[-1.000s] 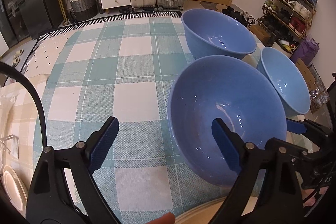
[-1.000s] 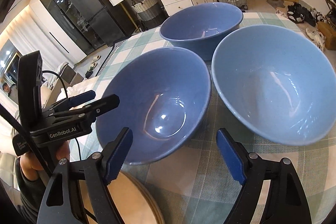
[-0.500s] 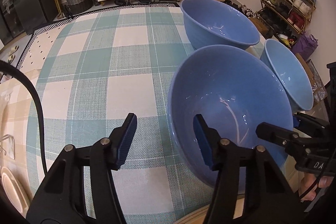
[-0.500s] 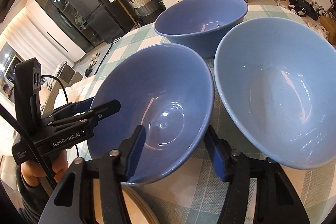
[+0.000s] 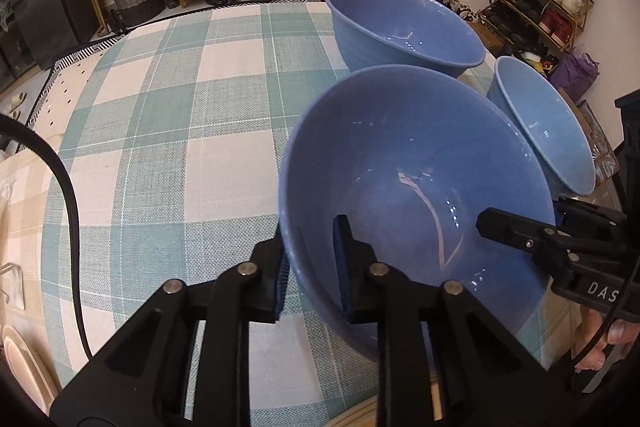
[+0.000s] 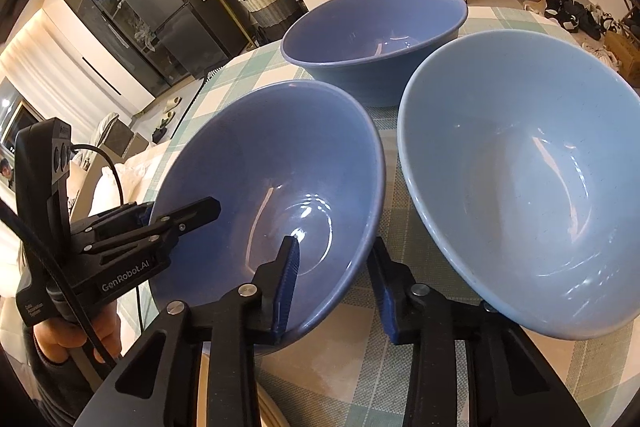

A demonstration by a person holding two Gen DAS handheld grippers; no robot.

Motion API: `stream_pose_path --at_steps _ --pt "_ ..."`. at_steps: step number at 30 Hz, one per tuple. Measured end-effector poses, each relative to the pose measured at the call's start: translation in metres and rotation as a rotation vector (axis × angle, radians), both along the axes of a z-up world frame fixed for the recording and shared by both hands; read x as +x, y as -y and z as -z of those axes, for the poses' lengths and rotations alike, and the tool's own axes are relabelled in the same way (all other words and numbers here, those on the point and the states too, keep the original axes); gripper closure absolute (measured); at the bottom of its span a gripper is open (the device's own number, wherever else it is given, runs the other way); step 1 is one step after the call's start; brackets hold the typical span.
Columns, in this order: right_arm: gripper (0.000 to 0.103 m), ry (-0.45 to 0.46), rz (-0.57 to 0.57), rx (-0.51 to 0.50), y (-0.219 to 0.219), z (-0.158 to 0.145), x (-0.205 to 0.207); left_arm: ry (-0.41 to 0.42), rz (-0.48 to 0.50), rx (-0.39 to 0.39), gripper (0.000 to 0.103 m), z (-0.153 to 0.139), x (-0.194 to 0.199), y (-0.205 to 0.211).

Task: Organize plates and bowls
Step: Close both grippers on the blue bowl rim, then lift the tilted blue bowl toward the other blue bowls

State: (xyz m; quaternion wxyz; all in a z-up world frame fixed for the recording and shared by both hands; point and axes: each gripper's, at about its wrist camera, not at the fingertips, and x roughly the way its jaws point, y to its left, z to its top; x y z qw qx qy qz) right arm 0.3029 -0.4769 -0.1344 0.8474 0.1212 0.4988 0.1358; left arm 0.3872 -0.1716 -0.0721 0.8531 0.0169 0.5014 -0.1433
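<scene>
Bowl (image 5: pixel 400 163) sat on the checked cloth (image 5: pixel 160 155), near two others. Both grippers, left (image 5: pixel 310 267) and right (image 6: pixel 332 287), had just been closing from wide and now pinched opposite sides of its rim, so lifting looked next

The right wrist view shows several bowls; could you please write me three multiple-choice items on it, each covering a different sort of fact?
1. In the right wrist view, where is the pale blue bowl relative to the nearest bowl?
A. To its left
B. Nested inside it
C. To its right

2. How many bowls stand on the checked tablecloth?
A. Two
B. Three
C. Five

3. What state is the left gripper in?
A. Shut on the nearest bowl's rim
B. Wide open above the cloth
C. Holding a spoon

Answers:
1. C, it stands apart on the right side.
2. B, both views show three.
3. A, one finger is inside the rim and one outside.
</scene>
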Motion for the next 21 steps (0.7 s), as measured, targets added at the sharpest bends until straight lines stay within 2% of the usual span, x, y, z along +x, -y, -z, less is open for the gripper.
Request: stream_pose_path --at_steps 11,21 --pt "0.073 0.011 -0.013 -0.025 -0.005 -0.003 -0.002 0.036 0.005 0.014 0.092 -0.007 -0.007 -0.001" --pt "0.073 0.067 -0.023 -0.029 -0.007 -0.023 -0.012 0.098 -0.008 0.017 0.092 -0.038 -0.023 -0.003"
